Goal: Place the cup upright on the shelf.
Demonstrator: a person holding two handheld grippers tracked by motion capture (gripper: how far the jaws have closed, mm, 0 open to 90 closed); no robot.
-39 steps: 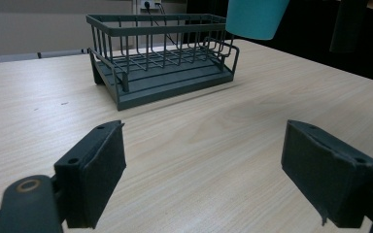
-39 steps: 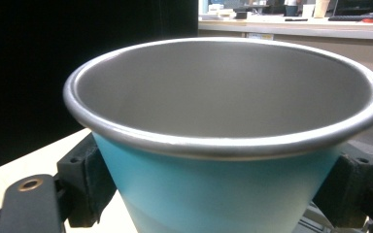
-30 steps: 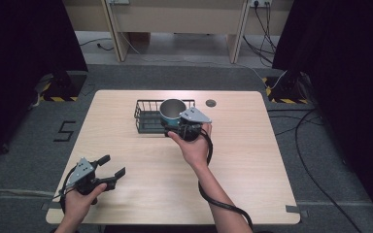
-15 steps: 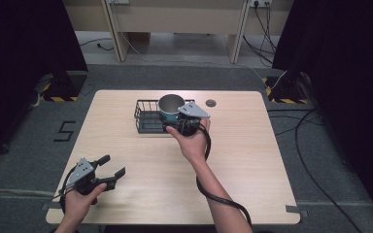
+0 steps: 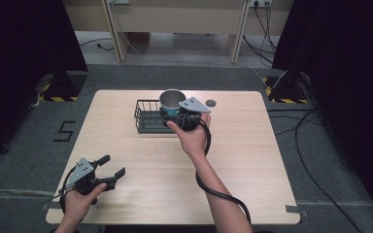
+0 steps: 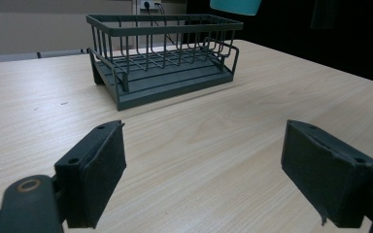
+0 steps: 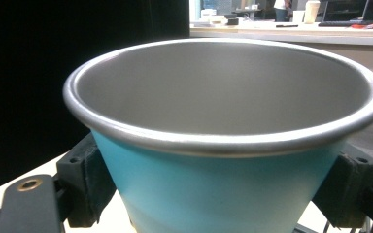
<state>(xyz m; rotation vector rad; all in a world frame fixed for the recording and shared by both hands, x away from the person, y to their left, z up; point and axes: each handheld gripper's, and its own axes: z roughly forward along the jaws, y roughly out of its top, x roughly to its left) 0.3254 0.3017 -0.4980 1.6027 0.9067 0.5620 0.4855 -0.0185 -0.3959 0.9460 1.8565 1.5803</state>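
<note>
High view: right claw (image 5: pixel 176 115) grips cup (image 5: pixel 173 100) above basket (image 5: pixel 147 119).

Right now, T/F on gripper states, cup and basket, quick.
1. The right gripper is clamped on the teal cup. True.
2. The cup rests on the basket floor. False: in the left gripper view its base hangs above the wire basket, clear of the rim.
3. The left gripper is shut. False: its jaws stand wide apart with bare table between them.
4. The cup is empty. True: the right gripper view shows a bare metal inside.
5. The basket holds a plate. False: nothing lies in it.
6. A small dark disc lies on the table beyond the right gripper. True.
</note>
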